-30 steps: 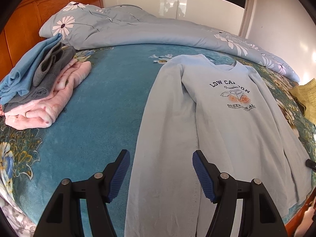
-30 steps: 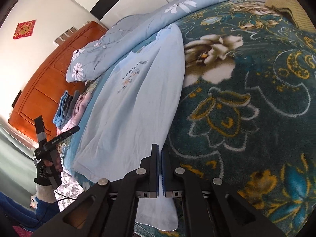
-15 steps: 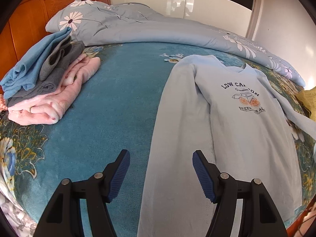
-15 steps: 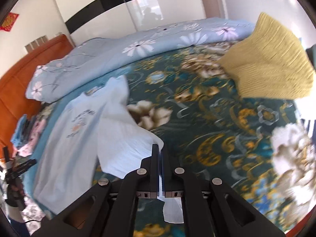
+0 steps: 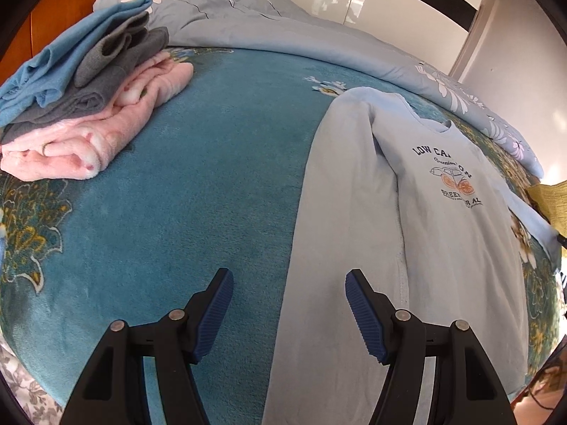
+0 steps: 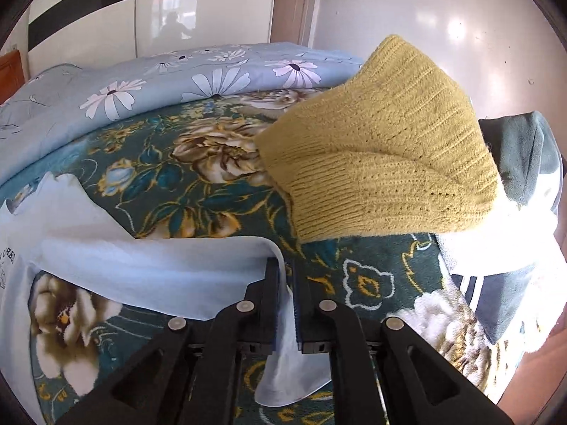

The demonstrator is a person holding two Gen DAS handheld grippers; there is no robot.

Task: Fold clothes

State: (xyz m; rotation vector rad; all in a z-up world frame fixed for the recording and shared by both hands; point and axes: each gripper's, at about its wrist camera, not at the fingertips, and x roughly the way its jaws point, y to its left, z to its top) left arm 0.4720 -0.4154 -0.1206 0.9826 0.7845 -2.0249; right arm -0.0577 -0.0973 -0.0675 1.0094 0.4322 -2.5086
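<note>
Your right gripper (image 6: 286, 304) has just been opening, with the right sleeve (image 6: 149, 265) of the light blue shirt (image 5: 453, 248) between its jaws; a gap shows beside the cloth, so the pads look to be letting go rather than clamping. That suggests the sleeve is being laid out sideways before the fold. A second ago this gripper was pinched shut on the sleeve near the shirt's hem; now it points toward the yellow knit sweater (image 6: 382, 163), with the sleeve drawn out across the floral blanket (image 6: 212, 191). Your left gripper (image 5: 288, 313) hangs wide open and empty over the left sleeve (image 5: 336, 230), closer to it than before. The folded pile (image 5: 85, 106) lies well apart
</note>
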